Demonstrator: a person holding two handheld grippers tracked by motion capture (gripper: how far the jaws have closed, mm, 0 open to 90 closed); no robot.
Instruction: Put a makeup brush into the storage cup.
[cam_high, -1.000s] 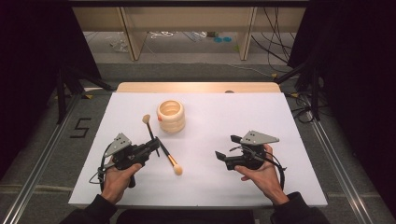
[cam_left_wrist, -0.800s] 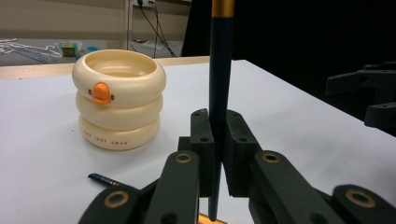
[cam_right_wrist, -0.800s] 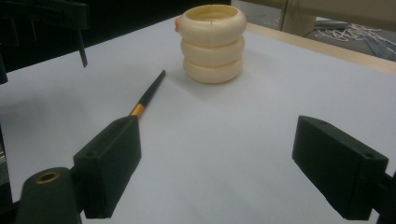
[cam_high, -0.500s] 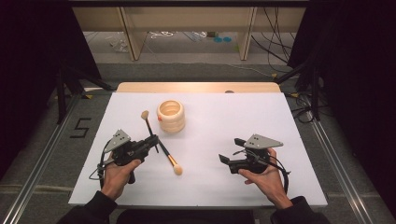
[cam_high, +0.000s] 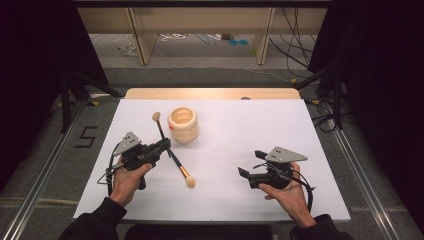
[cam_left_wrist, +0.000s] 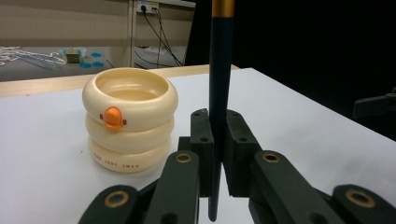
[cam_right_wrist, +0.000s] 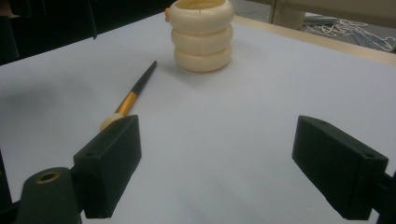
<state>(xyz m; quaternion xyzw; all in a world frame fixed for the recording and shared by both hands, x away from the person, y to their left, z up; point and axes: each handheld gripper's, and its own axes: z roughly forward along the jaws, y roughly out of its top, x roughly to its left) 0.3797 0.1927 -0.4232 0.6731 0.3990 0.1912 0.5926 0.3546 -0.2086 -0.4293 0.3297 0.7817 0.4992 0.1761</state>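
This looks like a lab or recording studio rather than a home. A white sheet covers a wooden desk, black curtains close both sides, and metal rails run along the grey floor, which bears a taped numeral. Well beyond the jaws, loose cables lie under a plain wooden bench, with a wall socket behind.

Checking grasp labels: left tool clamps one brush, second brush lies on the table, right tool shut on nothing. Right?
Wrong on one point: the right tool is open, jaws wide apart in the right gripper view. Left tool does clamp a brush; the second brush lies on the table.
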